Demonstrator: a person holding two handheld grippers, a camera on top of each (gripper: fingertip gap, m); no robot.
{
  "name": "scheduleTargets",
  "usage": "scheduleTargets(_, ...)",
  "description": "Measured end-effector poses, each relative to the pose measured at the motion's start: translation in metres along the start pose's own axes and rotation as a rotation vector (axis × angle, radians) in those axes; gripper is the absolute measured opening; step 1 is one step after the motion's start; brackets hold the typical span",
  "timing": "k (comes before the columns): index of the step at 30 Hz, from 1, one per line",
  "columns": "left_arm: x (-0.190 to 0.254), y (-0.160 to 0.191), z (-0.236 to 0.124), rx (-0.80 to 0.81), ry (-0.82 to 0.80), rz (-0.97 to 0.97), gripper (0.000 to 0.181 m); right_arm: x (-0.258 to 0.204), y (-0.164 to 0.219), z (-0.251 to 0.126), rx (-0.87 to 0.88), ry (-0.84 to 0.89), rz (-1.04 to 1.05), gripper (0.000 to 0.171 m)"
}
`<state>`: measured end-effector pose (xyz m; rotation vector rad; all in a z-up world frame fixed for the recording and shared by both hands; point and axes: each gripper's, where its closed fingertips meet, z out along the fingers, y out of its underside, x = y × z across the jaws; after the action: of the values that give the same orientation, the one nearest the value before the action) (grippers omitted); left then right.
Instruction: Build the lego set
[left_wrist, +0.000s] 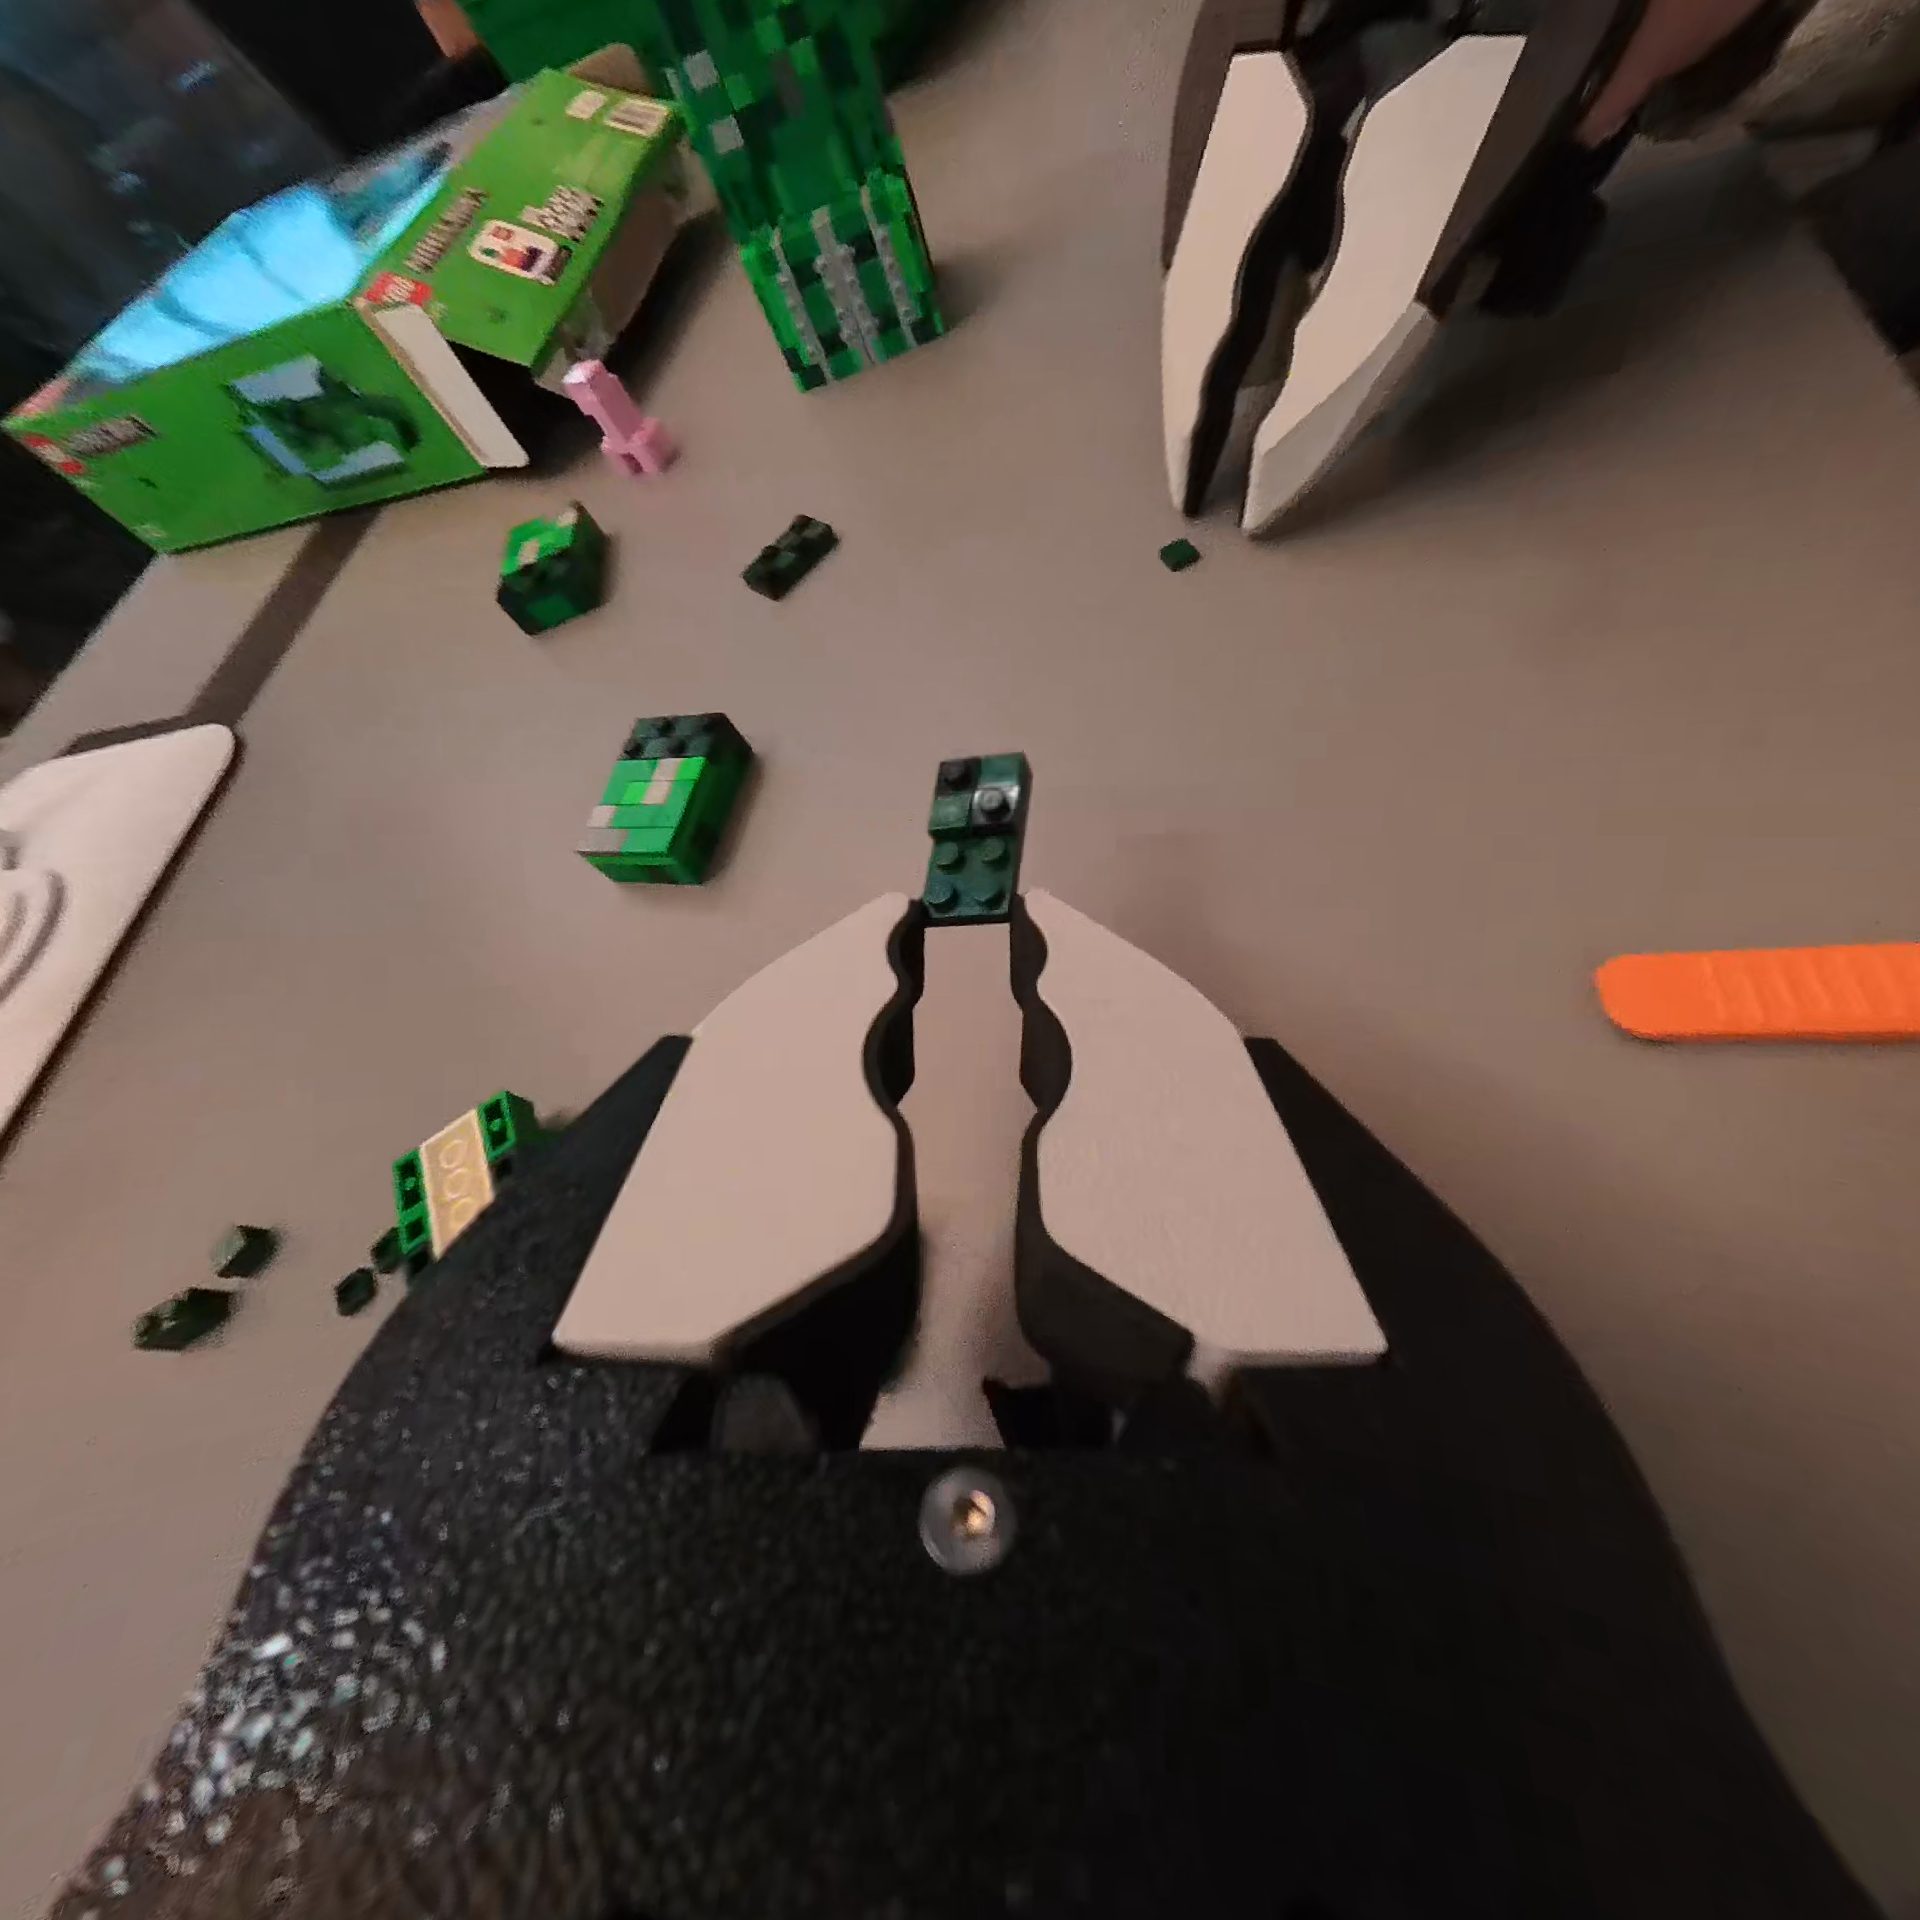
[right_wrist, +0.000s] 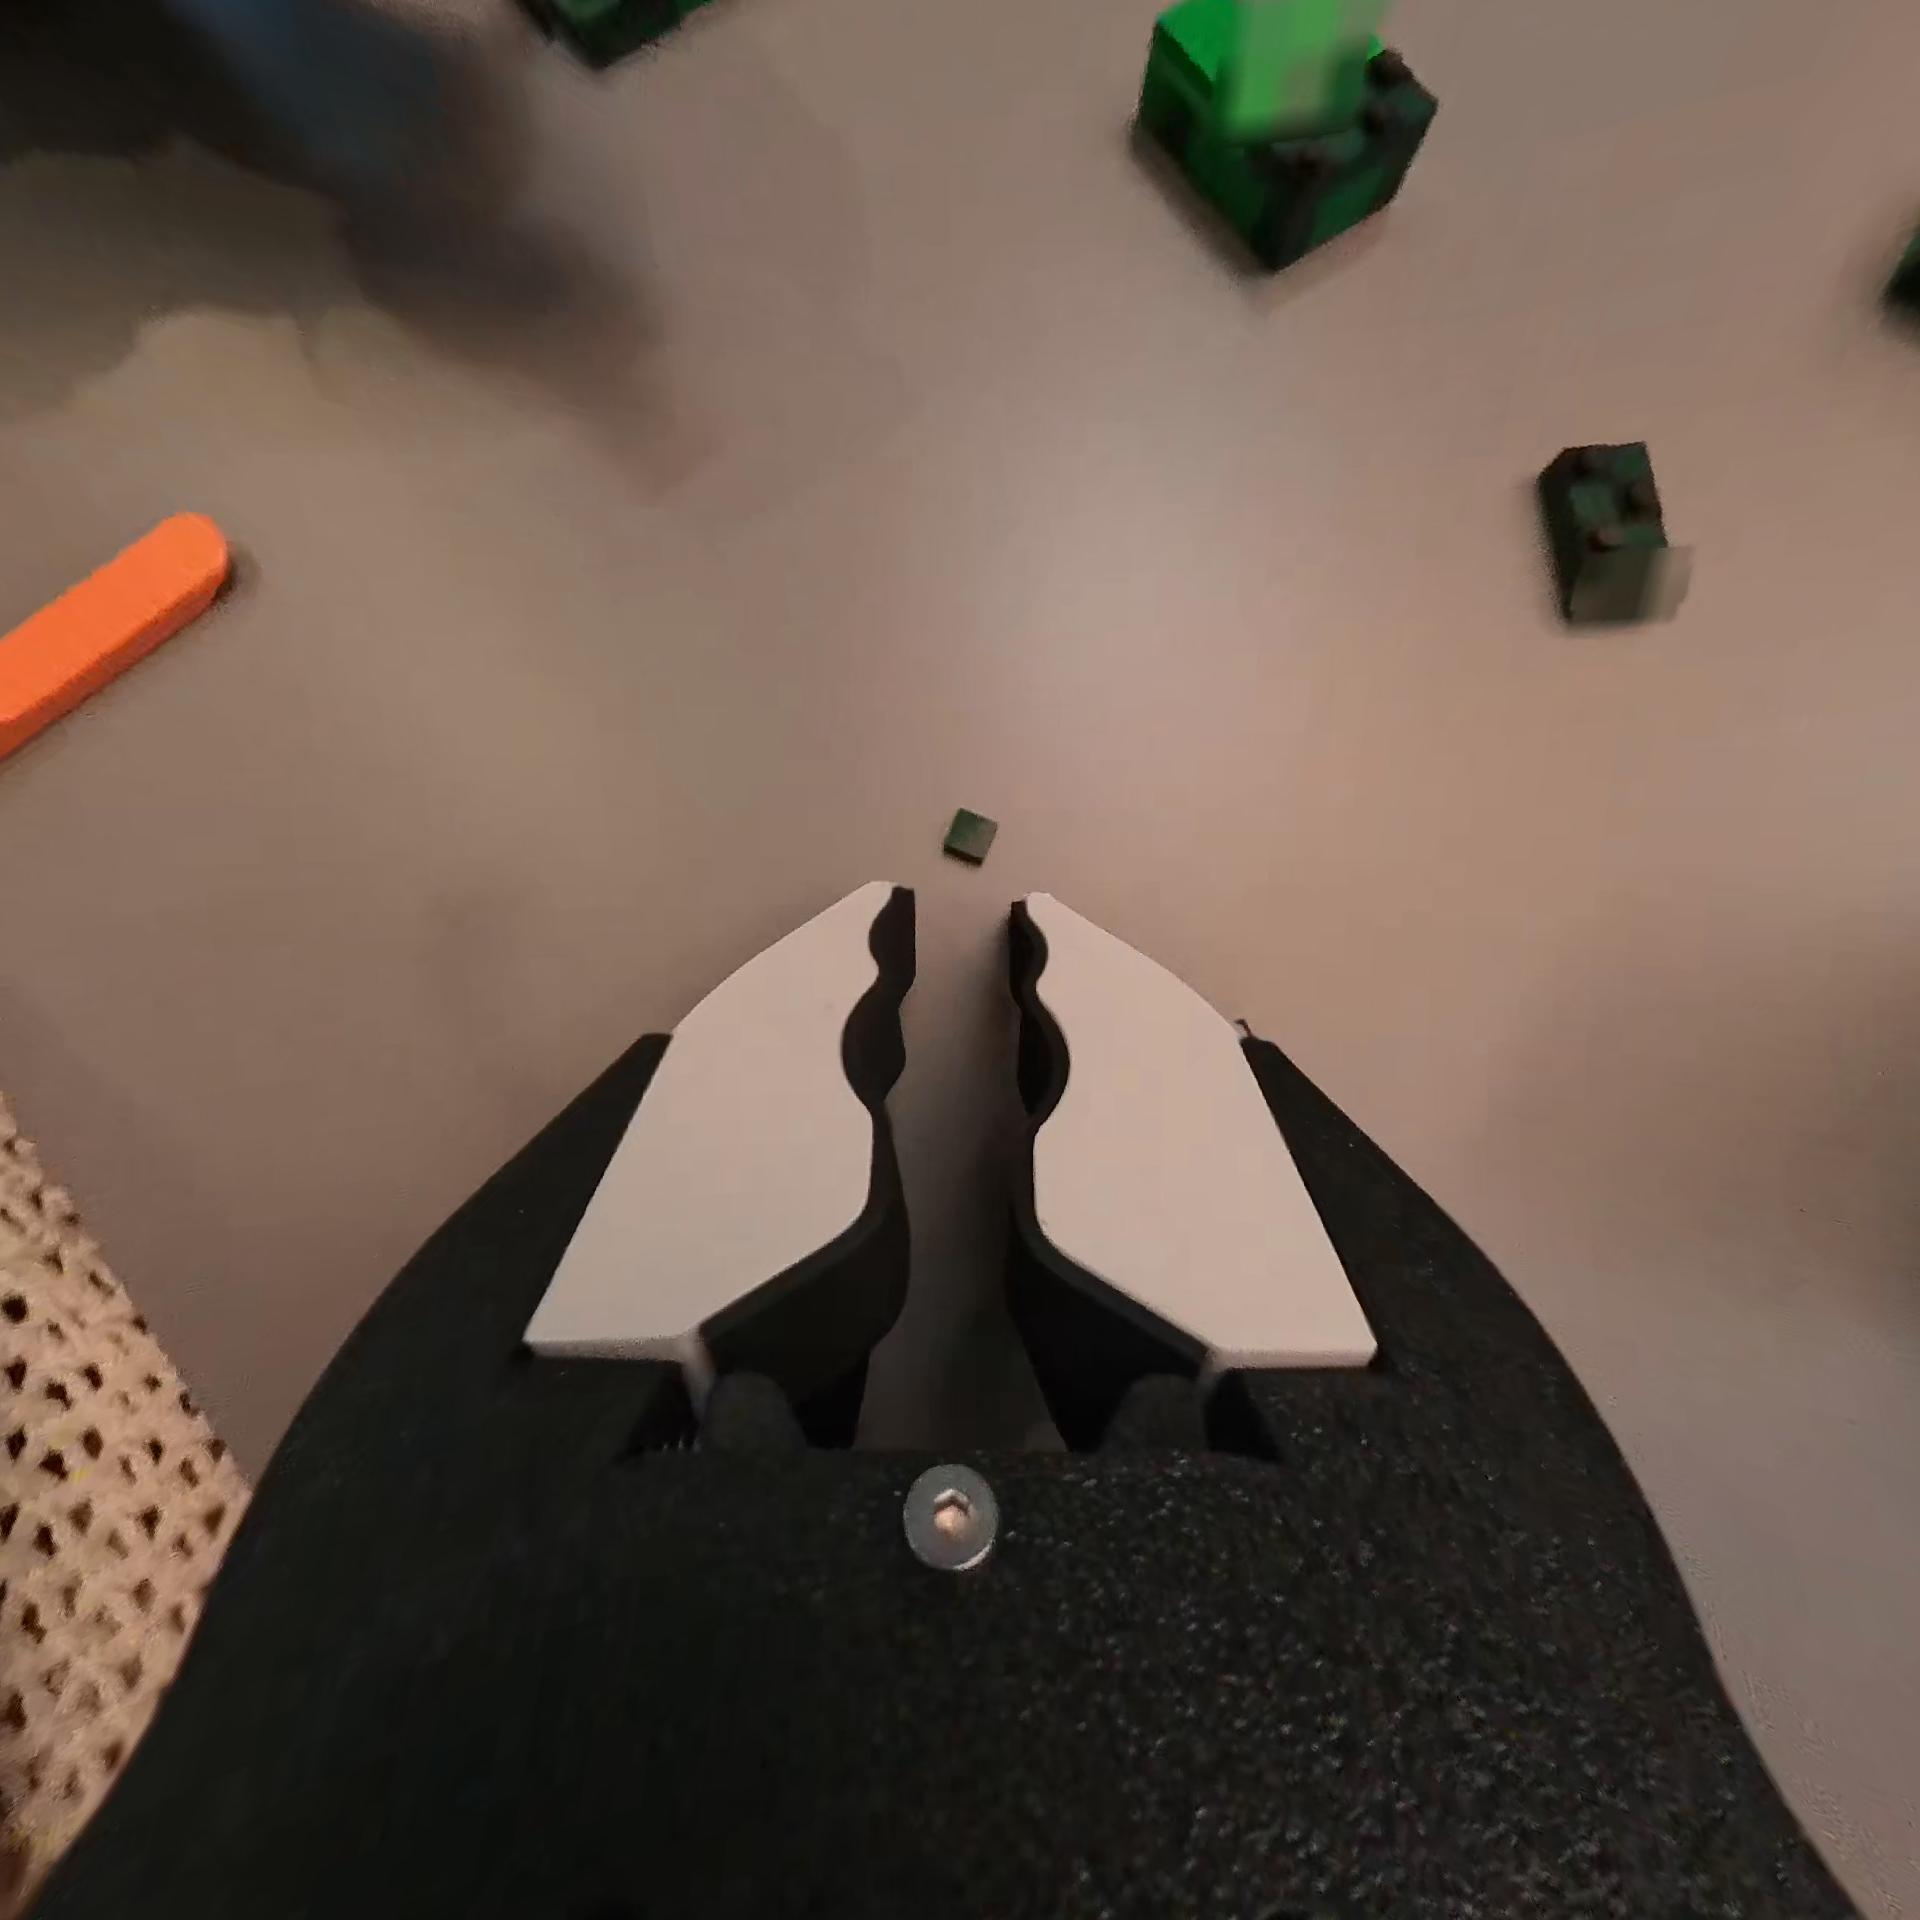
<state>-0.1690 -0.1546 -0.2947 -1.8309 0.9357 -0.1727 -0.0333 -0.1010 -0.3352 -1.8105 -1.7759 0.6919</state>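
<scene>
A small dark green sub-assembly (left_wrist: 977, 836), a studded plate with a stepped block and a grey stud on top, sits at the centre of the left wrist view, pinched at its near end between the tips of the left gripper (left_wrist: 964, 912), whose fingers are narrowed onto it. Toward the upper right of that frame the right gripper (left_wrist: 1224, 511) points down at the table (left_wrist: 1351, 779), its fingers parted only narrowly and holding nothing, with a tiny dark green tile (left_wrist: 1178, 555) lying just beside its tips; in the right wrist view the same tile (right_wrist: 970, 834) lies just ahead of the gap between the fingers, not yet between them. My guess is that this tile is the next piece to be picked and pressed onto the held sub-assembly. Further out, left of centre, lie a green and grey cube module (left_wrist: 667, 800), a smaller green block (left_wrist: 551, 569) and a dark flat plate (left_wrist: 790, 556); loose dark bits (left_wrist: 244, 1247) and a green-and-cream piece (left_wrist: 462, 1169) sit at lower left. At upper centre stands the tall green patterned tower (left_wrist: 831, 208), largely built, with a pink figure (left_wrist: 623, 421) and the open green box (left_wrist: 312, 343) at upper left, and an orange separator tool (left_wrist: 1766, 992) at the right edge. The main body looks finished, while several modules and small parts remain unattached
</scene>
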Motion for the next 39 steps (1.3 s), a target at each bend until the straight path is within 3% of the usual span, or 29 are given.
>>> scheduleTargets(17,0.014,0.008,0.009,-0.051,0.046,0.06,0.015,0.003,-0.009,0.009,-0.064,0.074,-0.08,0.007)
scheduleTargets(25,0.034,0.0,0.009,0.024,0.164,0.097,0.015,-0.059,-0.09,0.015,0.196,-0.159,-0.426,0.007)
scheduleTargets(31,0.04,-0.005,0.005,0.087,0.202,0.123,0.015,-0.082,-0.101,0.026,0.172,-0.274,-0.525,0.007)
scheduleTargets(39,0.042,-0.002,0.008,0.054,0.203,0.126,0.015,-0.085,-0.101,0.031,0.122,-0.239,-0.582,0.007)
